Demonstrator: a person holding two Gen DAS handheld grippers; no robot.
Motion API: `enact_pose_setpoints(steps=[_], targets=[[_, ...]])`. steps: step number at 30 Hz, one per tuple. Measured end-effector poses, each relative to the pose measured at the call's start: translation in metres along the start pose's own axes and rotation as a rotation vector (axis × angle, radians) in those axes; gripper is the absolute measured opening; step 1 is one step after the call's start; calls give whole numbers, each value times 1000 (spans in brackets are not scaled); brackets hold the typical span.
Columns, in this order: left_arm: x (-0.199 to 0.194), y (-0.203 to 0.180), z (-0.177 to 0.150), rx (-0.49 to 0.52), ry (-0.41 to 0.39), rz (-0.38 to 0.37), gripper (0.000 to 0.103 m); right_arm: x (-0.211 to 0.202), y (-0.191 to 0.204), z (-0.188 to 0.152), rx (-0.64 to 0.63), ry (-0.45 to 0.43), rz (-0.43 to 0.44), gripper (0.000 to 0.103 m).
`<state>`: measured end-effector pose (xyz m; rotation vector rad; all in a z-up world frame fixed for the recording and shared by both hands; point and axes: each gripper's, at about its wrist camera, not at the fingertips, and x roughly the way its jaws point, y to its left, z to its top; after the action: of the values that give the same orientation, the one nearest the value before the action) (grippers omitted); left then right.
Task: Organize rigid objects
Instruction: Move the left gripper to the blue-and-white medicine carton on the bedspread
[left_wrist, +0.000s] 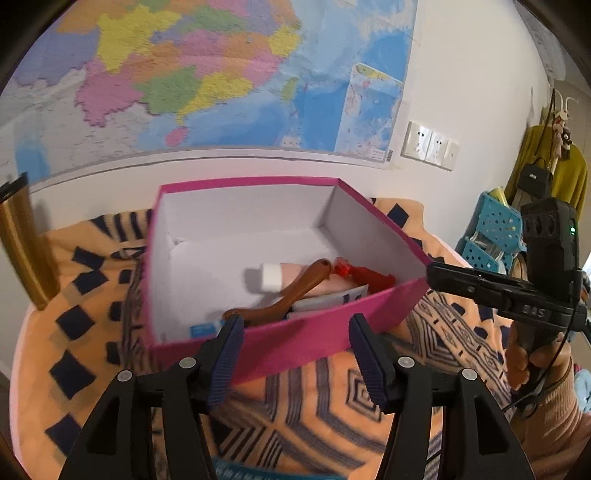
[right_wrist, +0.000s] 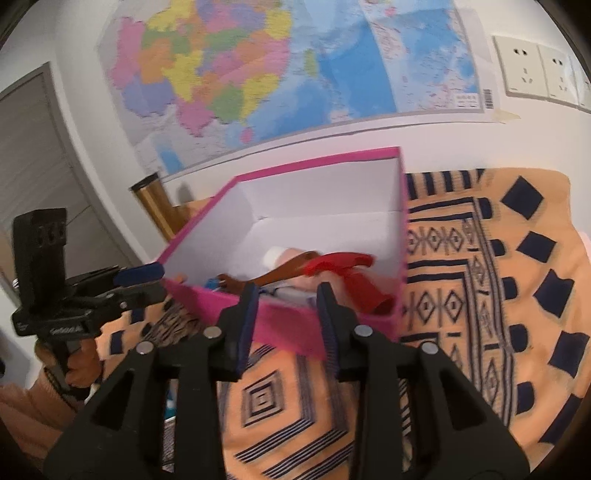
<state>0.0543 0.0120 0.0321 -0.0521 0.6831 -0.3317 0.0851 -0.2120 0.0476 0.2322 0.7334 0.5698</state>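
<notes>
While a map (left_wrist: 192, 74) fills the wall, a patterned blanket (left_wrist: 314, 413) carries the pink box (left_wrist: 295, 339), which holds a brown brush (left_wrist: 291, 291), a red tool (right_wrist: 354, 280) and a pink tube (left_wrist: 295, 275). Left tongs (left_wrist: 295, 354) stand fairly wide and empty before the box's near wall; right tongs (right_wrist: 286, 317) stand narrower, also empty.

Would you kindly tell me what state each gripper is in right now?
Left gripper: open, holding nothing, in front of the pink box.
Right gripper: open, holding nothing.
</notes>
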Motion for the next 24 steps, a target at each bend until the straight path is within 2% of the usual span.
enact_pose_setpoints(steps=[4, 9, 13, 18, 24], targets=[[-6, 18, -18, -33, 30, 44, 62, -2, 17, -15, -28, 34, 66, 39], [-5, 44, -43, -101, 92, 97, 62, 13, 39, -47, -42, 146, 155, 41], [-5, 62, -63, -160, 132, 118, 62, 32, 53, -72, -50, 238, 186, 42], [-6, 69, -85, -187, 176, 114, 62, 51, 75, -95, -54, 326, 259, 42], [-7, 69, -105, -215, 216, 61, 62, 65, 96, -113, -52, 387, 320, 42]])
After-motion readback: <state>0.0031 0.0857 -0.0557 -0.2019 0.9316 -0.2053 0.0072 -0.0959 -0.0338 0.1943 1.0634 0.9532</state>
